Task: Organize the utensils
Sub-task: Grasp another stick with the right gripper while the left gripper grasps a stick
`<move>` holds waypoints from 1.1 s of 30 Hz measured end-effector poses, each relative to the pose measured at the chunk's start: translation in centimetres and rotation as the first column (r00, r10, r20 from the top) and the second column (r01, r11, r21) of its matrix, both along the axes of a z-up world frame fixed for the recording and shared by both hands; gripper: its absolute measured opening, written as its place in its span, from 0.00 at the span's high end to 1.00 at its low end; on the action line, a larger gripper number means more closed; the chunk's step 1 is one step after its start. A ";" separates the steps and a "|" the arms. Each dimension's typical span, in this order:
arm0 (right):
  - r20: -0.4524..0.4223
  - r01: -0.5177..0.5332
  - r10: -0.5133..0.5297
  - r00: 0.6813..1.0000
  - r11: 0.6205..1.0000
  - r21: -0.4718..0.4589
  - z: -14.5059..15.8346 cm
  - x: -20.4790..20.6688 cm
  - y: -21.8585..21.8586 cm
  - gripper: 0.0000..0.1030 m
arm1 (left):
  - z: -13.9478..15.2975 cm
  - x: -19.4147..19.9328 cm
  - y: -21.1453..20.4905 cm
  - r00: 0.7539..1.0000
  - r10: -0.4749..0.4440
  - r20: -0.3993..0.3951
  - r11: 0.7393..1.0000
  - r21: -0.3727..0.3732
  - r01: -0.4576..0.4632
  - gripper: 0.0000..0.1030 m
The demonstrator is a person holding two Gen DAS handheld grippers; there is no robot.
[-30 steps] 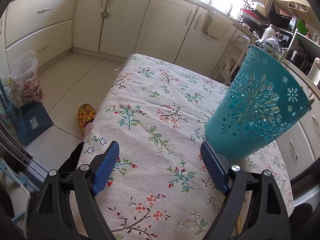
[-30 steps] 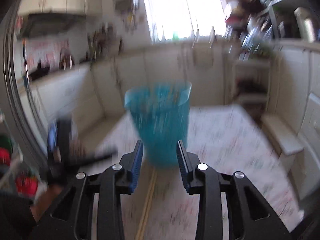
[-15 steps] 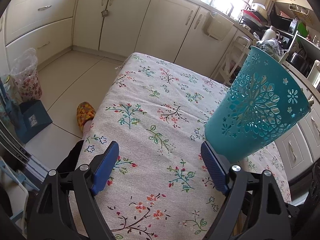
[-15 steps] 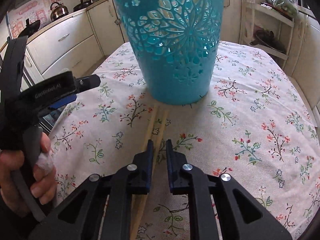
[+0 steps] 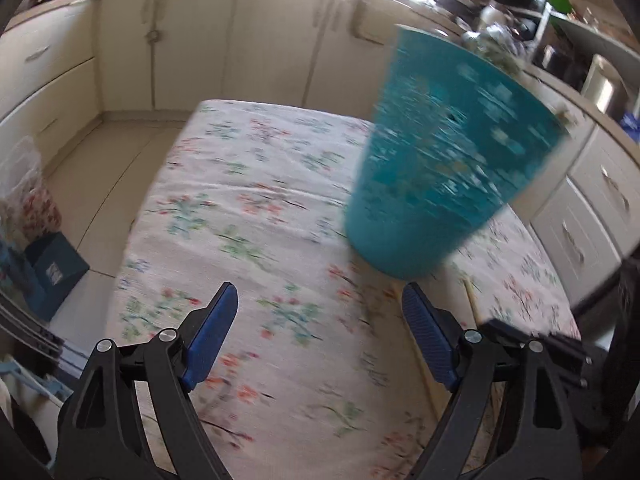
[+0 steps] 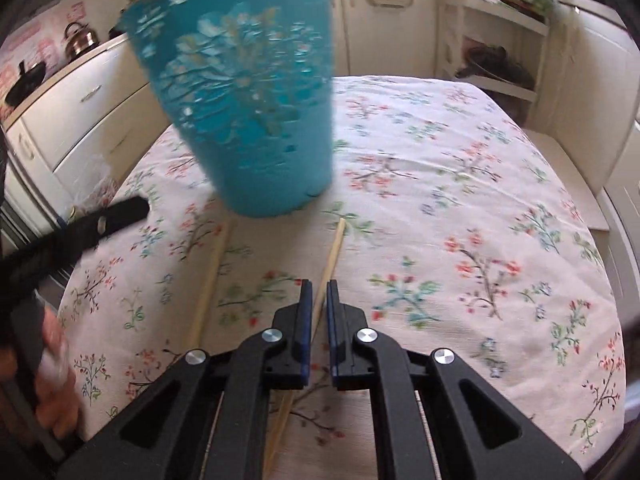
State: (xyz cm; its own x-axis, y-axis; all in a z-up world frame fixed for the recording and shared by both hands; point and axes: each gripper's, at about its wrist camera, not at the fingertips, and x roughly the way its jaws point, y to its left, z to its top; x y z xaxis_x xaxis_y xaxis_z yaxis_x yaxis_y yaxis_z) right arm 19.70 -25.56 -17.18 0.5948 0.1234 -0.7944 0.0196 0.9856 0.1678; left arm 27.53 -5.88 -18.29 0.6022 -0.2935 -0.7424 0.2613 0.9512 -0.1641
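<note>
Nearest to me in the right wrist view, my right tool [image 6: 317, 312] has its two blue pads drawn almost together around a wooden chopstick [image 6: 327, 264]; the stick runs up between them, and I read it as pinched, though a sliver of gap shows on either side. Its far tip lies just short of the base of the teal basket [image 6: 248, 92]. A second chopstick [image 6: 208, 276] lies on the cloth to the left of the first, roughly alongside it and apart from it, its far end reaching under the edge of the basket's base.

In the left wrist view, my left tool [image 5: 316, 332] is spread wide with nothing between its pads, hanging over the floral tablecloth [image 5: 248, 240] that covers the bench. Beside its right finger I can see a short stretch of a chopstick [image 5: 469, 296] on the cloth, but the blur keeps me from telling which one it is.

Further on, the basket [image 5: 444, 160] stands on the cloth, smeared by motion in both views, so I cannot tell whether it is upright or tipped. Its cut-out flower pattern shows on the side facing the right camera.

At the left edge of the right view, the hand [image 6: 48, 392] gripping the left tool's black handle is visible. Beyond the bench stand cream kitchen cabinets [image 5: 240, 40], and a kettle [image 6: 80, 38] sits on the far counter.
</note>
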 end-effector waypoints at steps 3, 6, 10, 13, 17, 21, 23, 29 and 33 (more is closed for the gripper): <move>-0.006 0.010 -0.010 1.000 0.999 0.033 -0.2 0.0 -0.6 0.93 | -0.3 -0.6 -2.9 0.999 -0.042 -0.003 0.996 0.083 0.042 0.22; -0.008 0.009 -0.009 1.000 0.999 0.045 -0.2 -0.2 -0.8 0.93 | -1.0 -0.5 -4.8 0.998 -0.049 -0.025 0.989 0.137 0.052 0.23; -0.012 0.017 -0.016 1.000 0.998 0.064 -0.1 -0.2 -1.4 0.92 | -1.9 -0.4 -6.4 0.997 -0.059 -0.045 0.979 0.192 0.066 0.42; -0.013 0.019 -0.018 1.000 0.997 0.068 -0.2 0.0 -1.6 0.91 | -2.3 -0.6 -6.7 0.995 -0.080 -0.053 0.975 0.203 0.089 0.65; -0.004 0.026 -0.026 1.000 0.997 0.076 -0.2 0.5 -1.9 0.88 | -2.1 -1.0 -6.1 0.990 -0.127 -0.059 0.969 0.206 0.137 0.90; 0.000 0.011 -0.011 1.000 0.997 0.076 -0.3 1.1 -1.7 0.89 | -2.0 -0.8 -4.8 0.982 -0.168 -0.084 0.973 0.148 0.179 0.93; -0.005 -0.031 0.032 0.999 0.997 0.064 -0.3 1.2 -1.3 0.93 | -1.9 -0.7 -4.1 0.977 -0.185 -0.104 0.972 0.127 0.198 0.93; -0.002 -0.067 0.067 0.998 0.998 0.015 -0.1 1.2 -0.3 0.92 | -1.8 0.1 -3.3 0.978 -0.147 -0.146 0.973 0.156 0.170 0.91; 0.004 -0.064 0.064 0.998 0.998 0.017 -0.3 1.3 -0.3 0.92 | -2.0 -0.2 -4.4 0.983 -0.144 -0.115 0.957 0.238 0.168 0.91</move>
State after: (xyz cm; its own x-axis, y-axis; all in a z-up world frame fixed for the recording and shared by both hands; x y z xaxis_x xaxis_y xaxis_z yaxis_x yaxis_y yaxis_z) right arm 20.97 -25.85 -17.44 0.5881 0.1750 -0.7896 -0.0442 0.9818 0.1847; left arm 27.38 -10.26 -20.34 0.4867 -0.1794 -0.8549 0.4040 0.9140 0.0382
